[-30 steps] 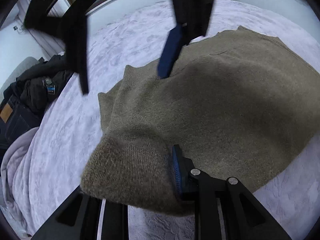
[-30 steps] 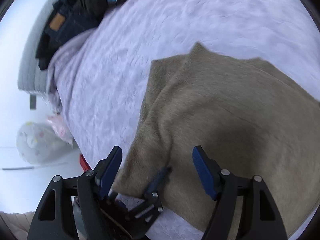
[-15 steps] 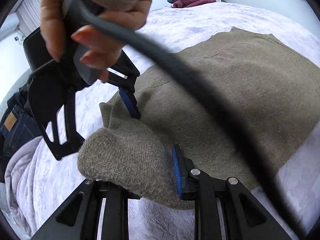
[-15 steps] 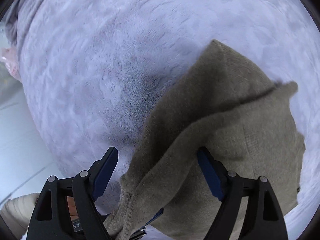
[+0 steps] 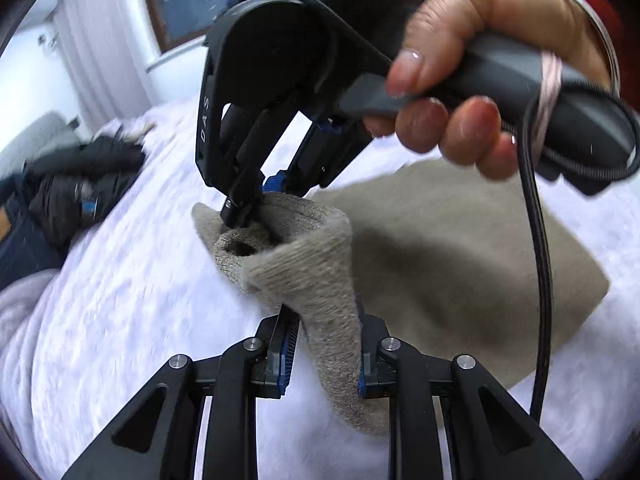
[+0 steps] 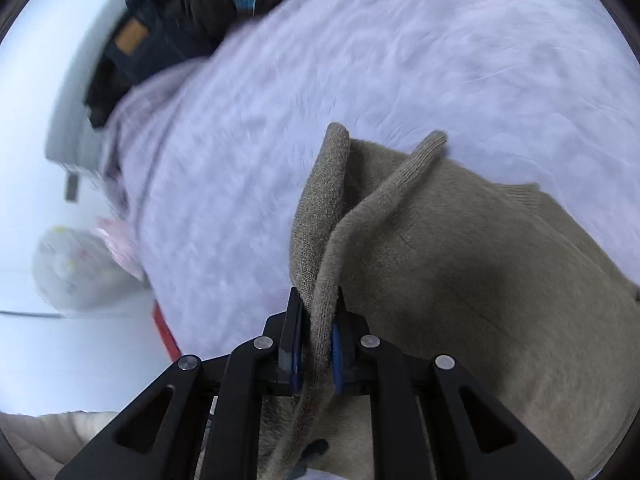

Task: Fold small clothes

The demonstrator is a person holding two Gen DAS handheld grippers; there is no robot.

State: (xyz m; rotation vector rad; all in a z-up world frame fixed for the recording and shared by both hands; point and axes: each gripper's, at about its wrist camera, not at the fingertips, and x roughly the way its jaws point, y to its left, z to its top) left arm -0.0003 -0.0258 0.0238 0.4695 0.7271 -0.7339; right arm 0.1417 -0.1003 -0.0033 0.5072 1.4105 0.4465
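Observation:
An olive-brown knit sweater (image 5: 460, 256) lies on a lilac bedspread (image 5: 132, 304). My left gripper (image 5: 324, 344) is shut on a bunched edge of the sweater (image 5: 332, 304) and lifts it off the bed. My right gripper (image 5: 256, 204), held by a hand above, shows in the left wrist view pinching the same raised edge farther along. In the right wrist view my right gripper (image 6: 316, 344) is shut on a doubled fold of the sweater (image 6: 480, 264), whose ribbed edge stands up in front of it.
Dark clothes, a black jacket and jeans, are piled at the bed's left end (image 5: 68, 196) and show at top left in the right wrist view (image 6: 168, 20). A pale bag (image 6: 68, 272) and a red item (image 6: 166, 332) sit beside the bed. The right gripper's black cable (image 5: 540, 264) hangs over the sweater.
My right gripper came down and closed on the sweater's edge. My left gripper closed tighter on its bunch. Both now hold the edge lifted off the bed.

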